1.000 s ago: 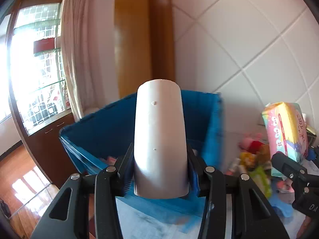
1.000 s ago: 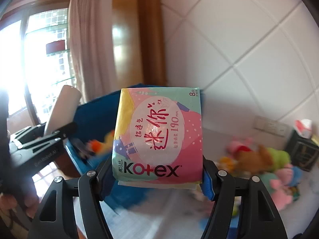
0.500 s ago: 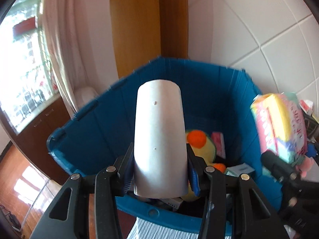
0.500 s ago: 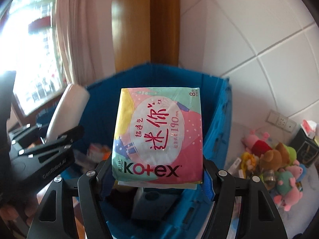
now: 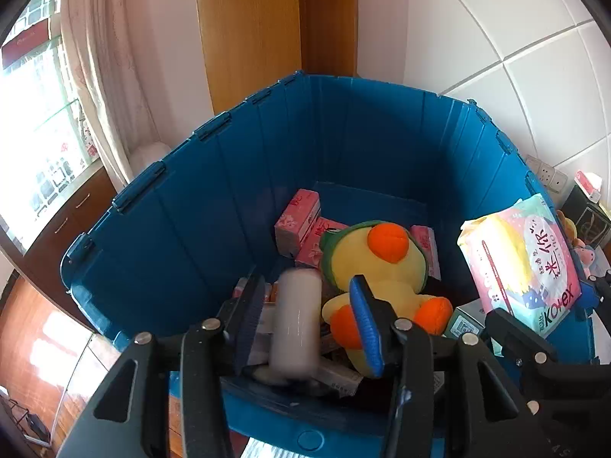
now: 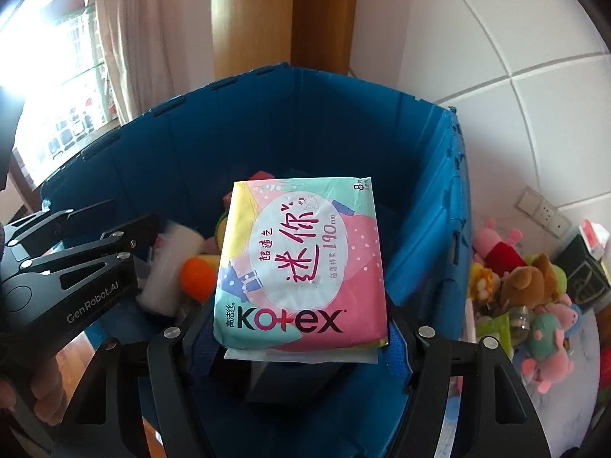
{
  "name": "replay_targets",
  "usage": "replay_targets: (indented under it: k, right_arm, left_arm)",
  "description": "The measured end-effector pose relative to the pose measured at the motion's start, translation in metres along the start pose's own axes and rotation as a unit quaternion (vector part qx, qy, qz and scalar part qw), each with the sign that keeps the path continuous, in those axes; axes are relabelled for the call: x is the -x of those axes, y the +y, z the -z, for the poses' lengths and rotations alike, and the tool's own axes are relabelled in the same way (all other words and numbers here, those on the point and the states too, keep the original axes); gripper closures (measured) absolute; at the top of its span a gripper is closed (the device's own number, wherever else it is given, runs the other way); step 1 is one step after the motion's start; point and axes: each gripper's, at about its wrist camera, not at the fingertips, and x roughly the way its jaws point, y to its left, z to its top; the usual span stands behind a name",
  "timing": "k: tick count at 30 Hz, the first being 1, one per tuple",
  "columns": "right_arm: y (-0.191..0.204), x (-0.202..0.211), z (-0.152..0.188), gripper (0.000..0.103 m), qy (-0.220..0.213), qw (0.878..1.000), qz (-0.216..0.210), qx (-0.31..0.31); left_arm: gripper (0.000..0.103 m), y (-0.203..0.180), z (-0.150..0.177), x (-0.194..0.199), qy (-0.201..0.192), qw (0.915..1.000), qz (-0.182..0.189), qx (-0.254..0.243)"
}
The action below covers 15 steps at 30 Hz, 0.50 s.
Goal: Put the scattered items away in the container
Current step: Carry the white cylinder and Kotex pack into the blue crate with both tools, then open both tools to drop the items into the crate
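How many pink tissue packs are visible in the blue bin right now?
3, all at the back of the bin: one propped upright, one flat beside it, one right of the plush duck. More may be hidden underneath.

Blue crate [image 5: 183, 229], yellow-and-orange plush duck [image 5: 382, 267], white bottle [image 5: 296, 320], pink, mint and yellow Kotex pack [image 6: 301, 259].

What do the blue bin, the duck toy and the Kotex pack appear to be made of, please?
Bin: probably rigid plastic, with ribbed panels and a slight sheen.
Duck toy: soft plush fabric, with a fuzzy matte surface and stuffed shape.
Kotex pack: thin glossy plastic film, with wrinkles and a crimped end seam.
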Motion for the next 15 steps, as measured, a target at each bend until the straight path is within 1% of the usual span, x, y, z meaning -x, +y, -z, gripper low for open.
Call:
replay_targets:
  k: [1,2,3,9,15]
  right_arm:
    - [0.001,0.000,0.000,0.028,0.002,1.000,0.002,0.002]
    - [0.002,0.000,0.000,0.025,0.002,1.000,0.003,0.002]
    - [0.002,0.001,0.000,0.020,0.003,1.000,0.003,0.002]
    - [-0.002,0.014,0.004,0.019,-0.008,1.000,0.002,-0.004]
    - [-0.020,0.051,0.018,0.017,-0.047,0.999,-0.002,-0.017]
  left_arm:
    - [0.038,0.000,0.001,0.001,-0.002,1.0000,-0.001,0.000]
    - [0.031,0.001,0.002,0.002,-0.006,1.0000,-0.003,0.001]
    - [0.030,0.002,0.003,0.004,-0.009,0.9999,-0.005,0.002]
    - [0.030,0.006,0.007,0.016,-0.021,0.9998,-0.002,0.004]
    - [0.030,0.004,0.016,0.033,-0.034,0.9994,0.009,0.000]
